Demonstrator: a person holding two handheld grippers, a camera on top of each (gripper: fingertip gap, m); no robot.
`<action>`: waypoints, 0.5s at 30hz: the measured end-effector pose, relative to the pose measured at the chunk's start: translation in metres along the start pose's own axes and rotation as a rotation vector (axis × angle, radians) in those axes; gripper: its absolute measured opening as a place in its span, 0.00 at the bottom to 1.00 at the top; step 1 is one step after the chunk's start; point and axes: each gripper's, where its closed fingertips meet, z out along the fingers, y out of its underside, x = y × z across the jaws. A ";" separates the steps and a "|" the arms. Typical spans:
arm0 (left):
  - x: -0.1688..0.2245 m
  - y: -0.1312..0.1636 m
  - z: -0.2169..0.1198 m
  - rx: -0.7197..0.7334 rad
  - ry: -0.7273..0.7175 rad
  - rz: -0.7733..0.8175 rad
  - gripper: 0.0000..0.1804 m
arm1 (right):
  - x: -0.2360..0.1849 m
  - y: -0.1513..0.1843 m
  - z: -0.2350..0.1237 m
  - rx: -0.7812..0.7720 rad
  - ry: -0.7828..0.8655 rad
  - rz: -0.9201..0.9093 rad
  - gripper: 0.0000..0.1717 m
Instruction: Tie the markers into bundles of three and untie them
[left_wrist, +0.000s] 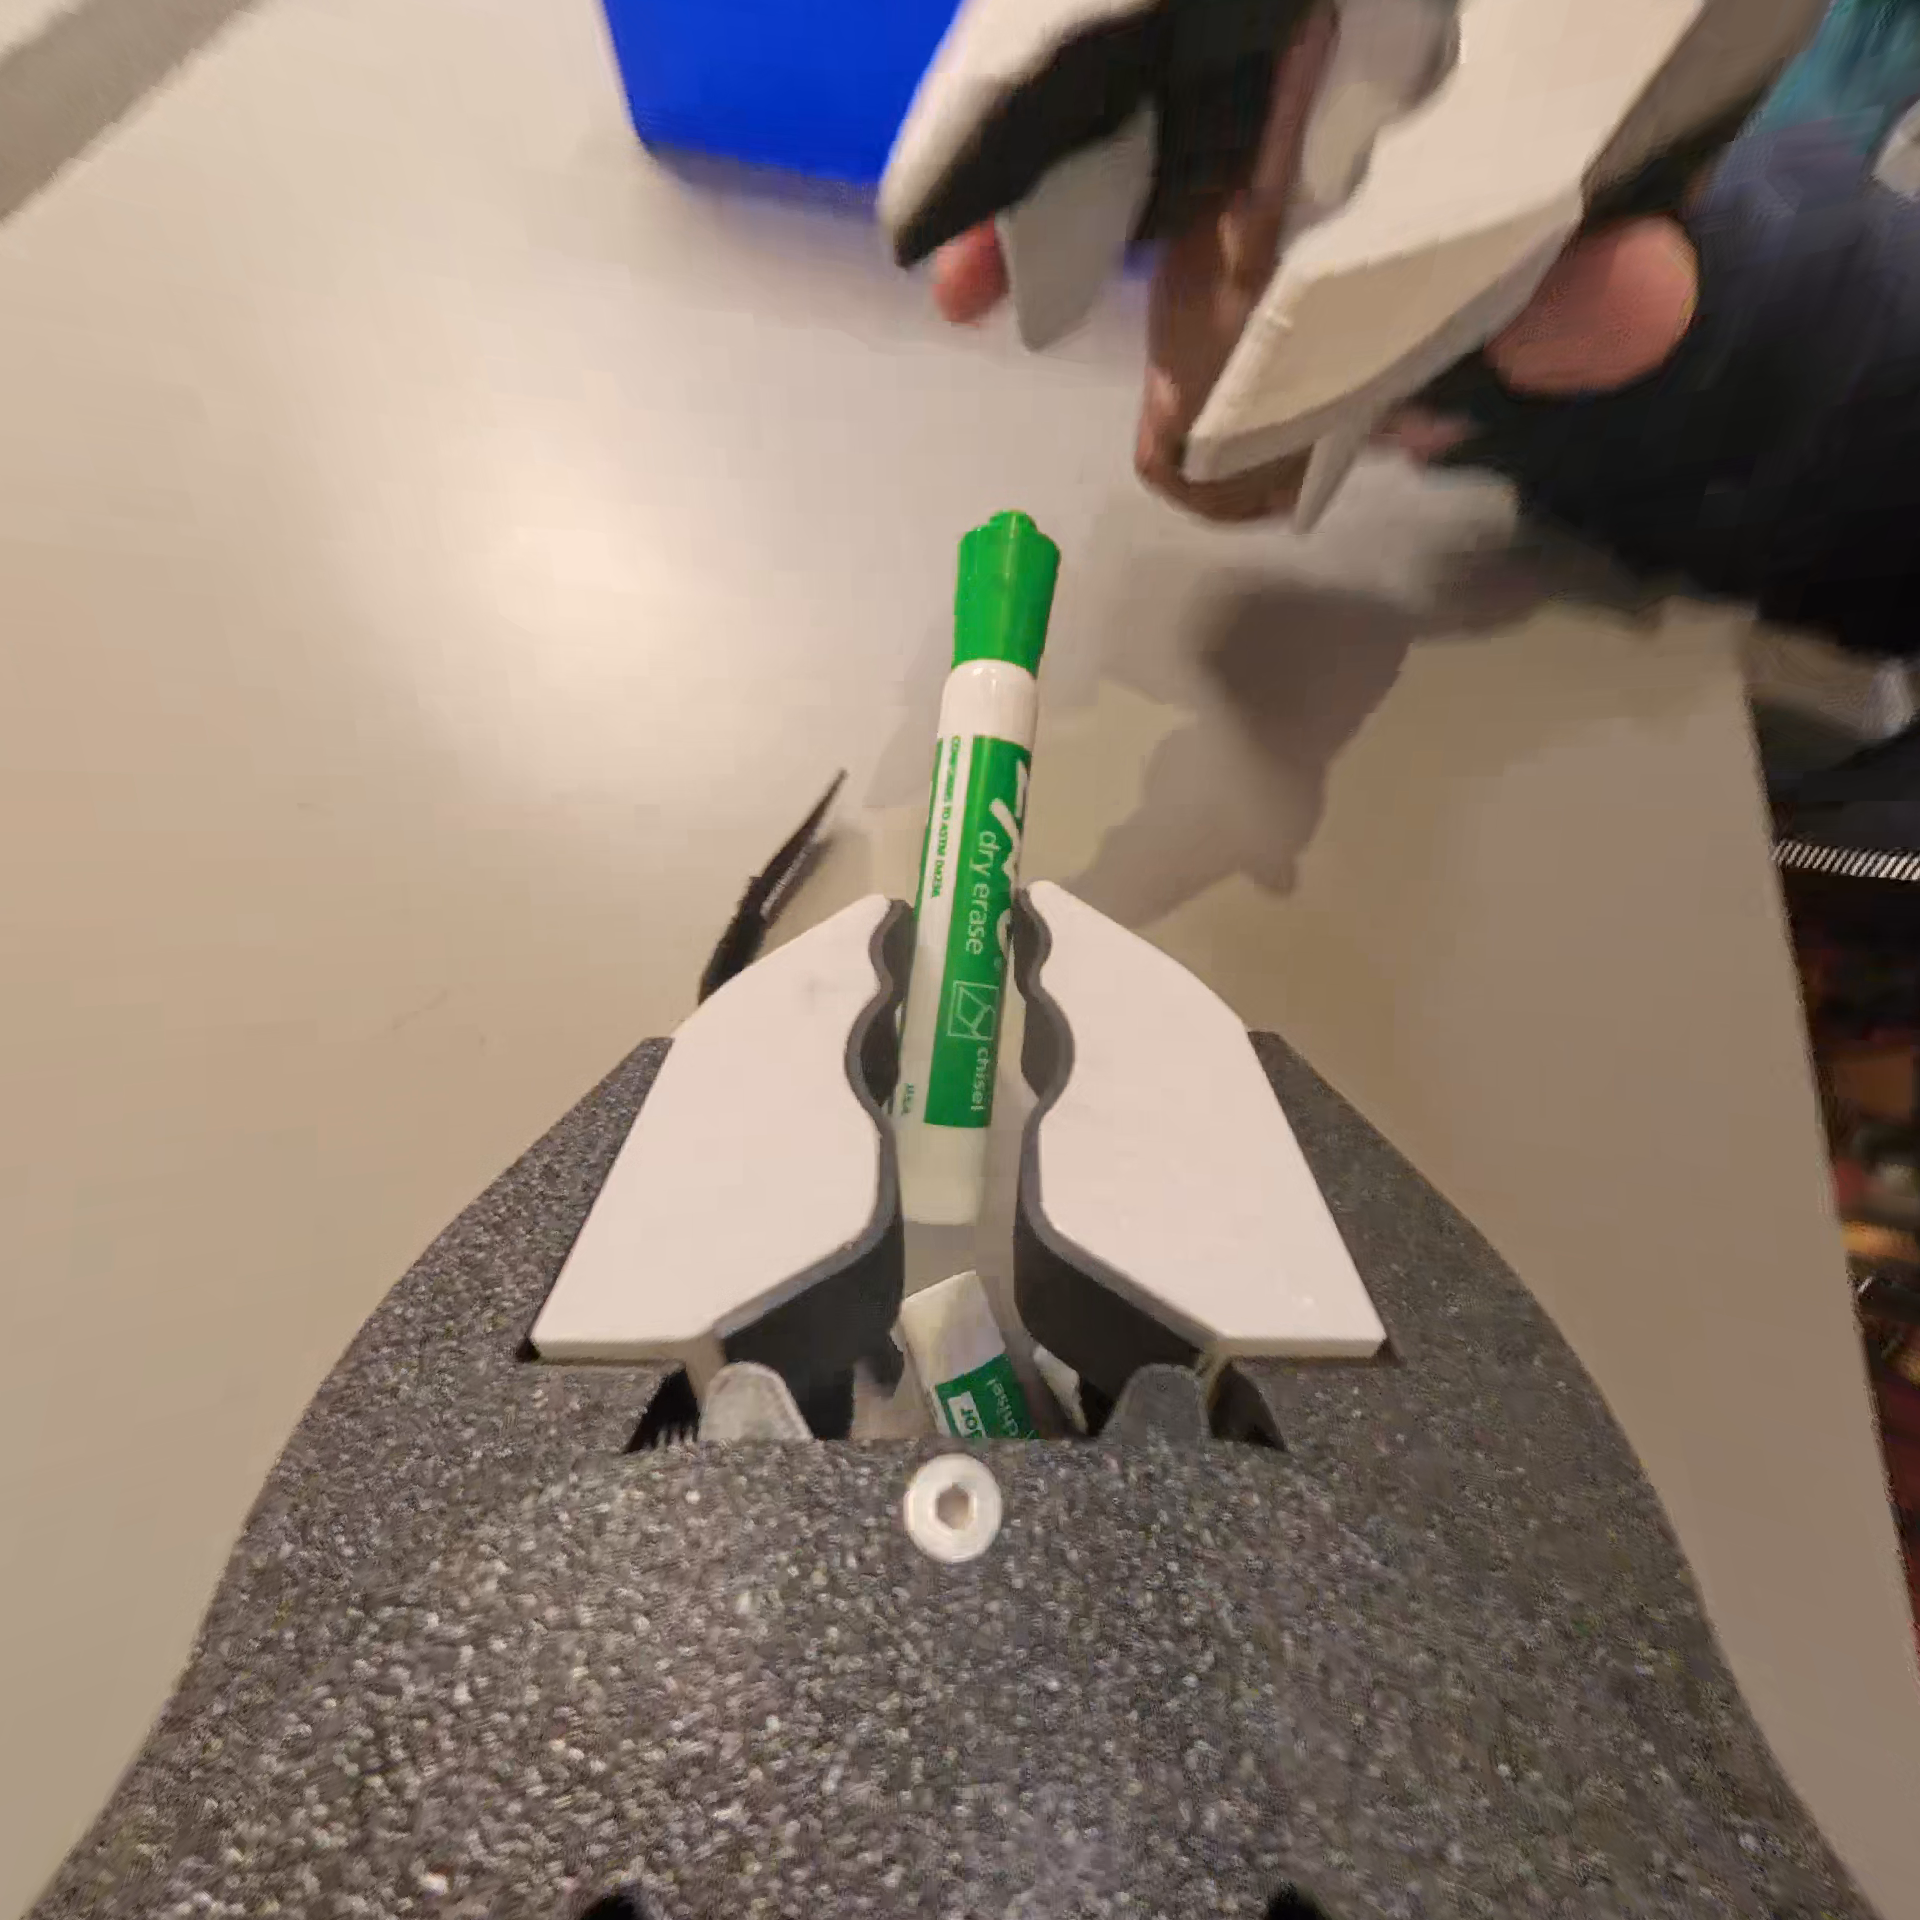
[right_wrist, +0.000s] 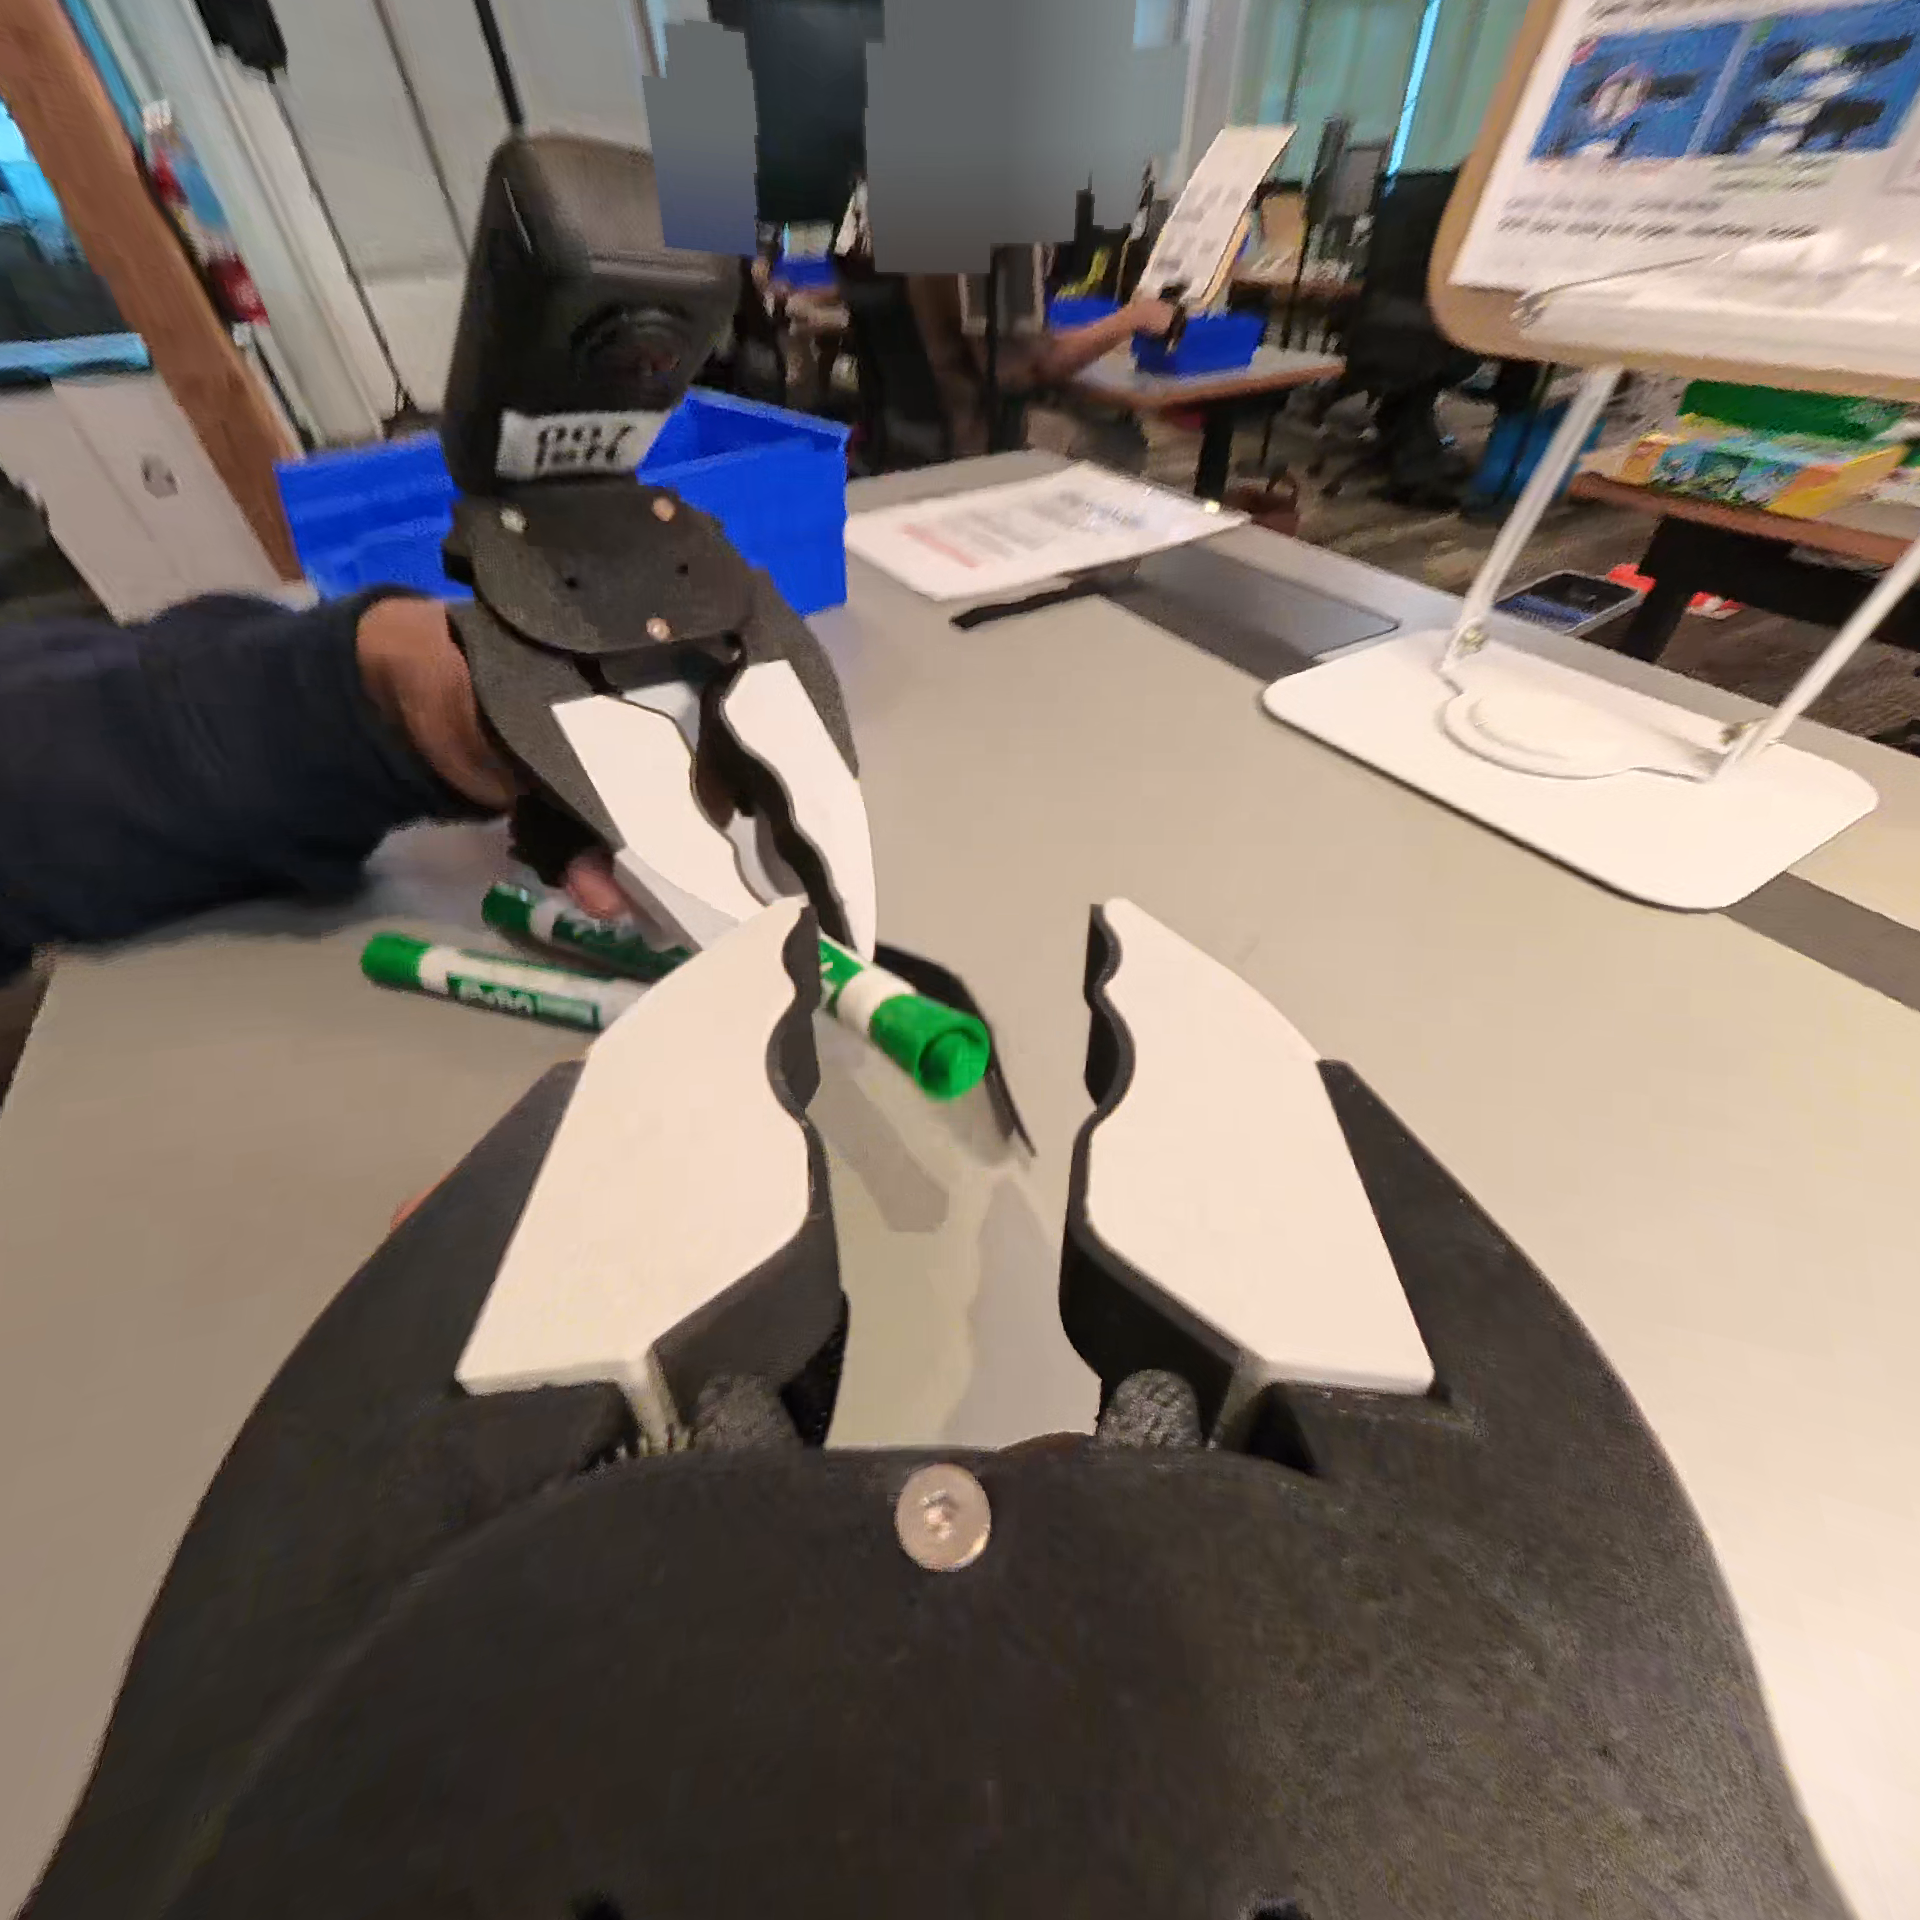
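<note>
The grey table takes up most of the room's foreground, with a blue bin at its far side and a white stand base off to the right carrying a tilted clipboard. A printed sheet lies flat behind the grippers.

The right gripper hangs over the table with its jaws standing wide apart and nothing between them. In the left wrist view it shows blurred at the top right, gripped by a hand in a dark fingerless glove.

The left gripper points down toward the table, held by a hand in a dark sleeve. Its jaws are closed on a green marker, both pads pressed against the white barrel. The marker runs forward out of the fingertips with its green cap end leading; from the right wrist view that cap sits low, just above the table.

Two more green markers lie flat on the table behind the left gripper, side by side and close together.

A black strap lies on the table just beside and under the held marker, partly hidden by the left gripper's fingers.
</note>
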 end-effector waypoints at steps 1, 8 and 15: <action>-0.004 -0.005 -0.005 0.059 -0.006 -0.048 0.11 | 0.003 -0.003 0.000 0.039 0.012 0.031 0.29; -0.004 -0.048 -0.038 0.442 0.112 -0.261 0.10 | -0.020 0.000 0.028 0.138 -0.095 0.200 0.31; 0.004 -0.046 -0.031 0.484 0.177 -0.314 0.10 | -0.038 -0.015 0.051 0.239 -0.179 0.192 0.30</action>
